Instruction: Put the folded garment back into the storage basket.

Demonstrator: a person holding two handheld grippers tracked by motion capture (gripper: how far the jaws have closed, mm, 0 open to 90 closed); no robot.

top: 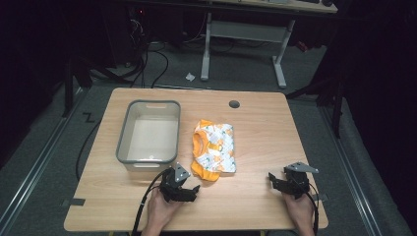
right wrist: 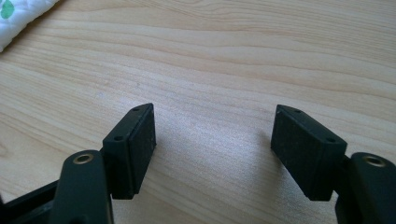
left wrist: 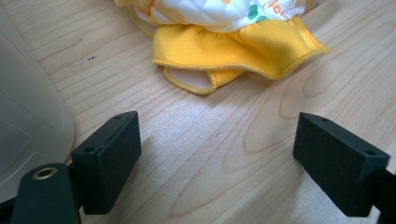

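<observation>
A folded piece of baby clothing [top: 213,150], white with orange and green prints and yellow-orange trim, lies in the middle of the wooden table. Its yellow hem [left wrist: 233,51] shows just beyond my left gripper [left wrist: 217,154], whose jaws stand wide apart over bare wood. In the high view my left gripper [top: 189,186] sits near the front edge, just short of the garment's near end. My right gripper [top: 276,181] rests at the front right, open with nothing between its jaws [right wrist: 212,140]. A corner of the white fabric [right wrist: 18,18] shows at the upper left of the right gripper view.
A grey plastic bin [top: 148,132] stands left of the clothing; its pale wall [left wrist: 28,121] is close to my left gripper. A round cable hole [top: 234,104] is near the table's far edge. Cables and a desk frame [top: 243,44] are on the floor beyond.
</observation>
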